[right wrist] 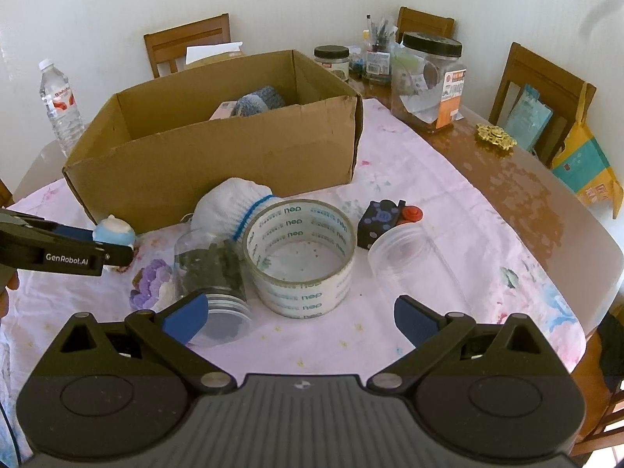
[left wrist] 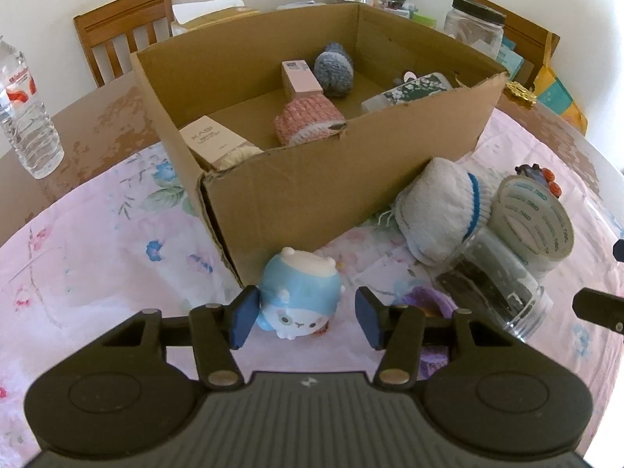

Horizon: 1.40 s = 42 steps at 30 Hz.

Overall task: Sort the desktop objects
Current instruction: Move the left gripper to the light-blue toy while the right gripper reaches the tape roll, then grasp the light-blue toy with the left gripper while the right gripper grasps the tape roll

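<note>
A blue and white toy figure [left wrist: 298, 300] lies on the flowered cloth against the near corner of the cardboard box [left wrist: 312, 187]. My left gripper [left wrist: 307, 321] is open around it: the left pad is at the toy's side and a gap shows at the right pad. My right gripper [right wrist: 300, 319] is open wide with nothing between its fingers, just short of a tape roll [right wrist: 302, 257]. A clear jar [right wrist: 212, 273] with dark contents lies on its side by the right gripper's left finger. A rolled white sock [right wrist: 230, 206] rests behind the tape.
The box [right wrist: 218, 156] holds rolled socks and small cartons. A purple crochet piece [right wrist: 150, 284], a black cube [right wrist: 380, 220] and a small clear tub [right wrist: 399, 257] lie on the cloth. A water bottle [left wrist: 27, 117], jars [right wrist: 429, 82] and chairs stand behind.
</note>
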Each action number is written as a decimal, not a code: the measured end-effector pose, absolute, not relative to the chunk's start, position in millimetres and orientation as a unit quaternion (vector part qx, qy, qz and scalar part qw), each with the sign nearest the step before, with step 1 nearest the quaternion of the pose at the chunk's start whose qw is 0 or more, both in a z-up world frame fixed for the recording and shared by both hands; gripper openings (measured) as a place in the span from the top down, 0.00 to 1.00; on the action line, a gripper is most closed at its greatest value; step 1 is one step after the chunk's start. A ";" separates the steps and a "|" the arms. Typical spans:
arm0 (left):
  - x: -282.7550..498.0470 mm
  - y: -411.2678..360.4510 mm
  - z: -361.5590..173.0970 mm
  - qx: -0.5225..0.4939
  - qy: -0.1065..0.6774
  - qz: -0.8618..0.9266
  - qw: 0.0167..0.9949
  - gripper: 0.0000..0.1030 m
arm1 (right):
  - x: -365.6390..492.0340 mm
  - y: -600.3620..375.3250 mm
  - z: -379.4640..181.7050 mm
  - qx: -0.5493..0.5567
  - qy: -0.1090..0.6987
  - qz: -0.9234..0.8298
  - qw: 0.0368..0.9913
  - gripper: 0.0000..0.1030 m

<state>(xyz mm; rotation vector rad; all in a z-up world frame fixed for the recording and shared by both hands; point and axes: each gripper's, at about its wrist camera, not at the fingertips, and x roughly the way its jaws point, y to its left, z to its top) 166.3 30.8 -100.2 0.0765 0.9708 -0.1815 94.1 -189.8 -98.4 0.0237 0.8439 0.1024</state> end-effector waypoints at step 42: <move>182.7 33.7 -108.3 0.003 0.480 -0.074 0.874 0.52 | 168.2 -183.6 -143.0 -0.024 0.467 0.062 0.882 0.00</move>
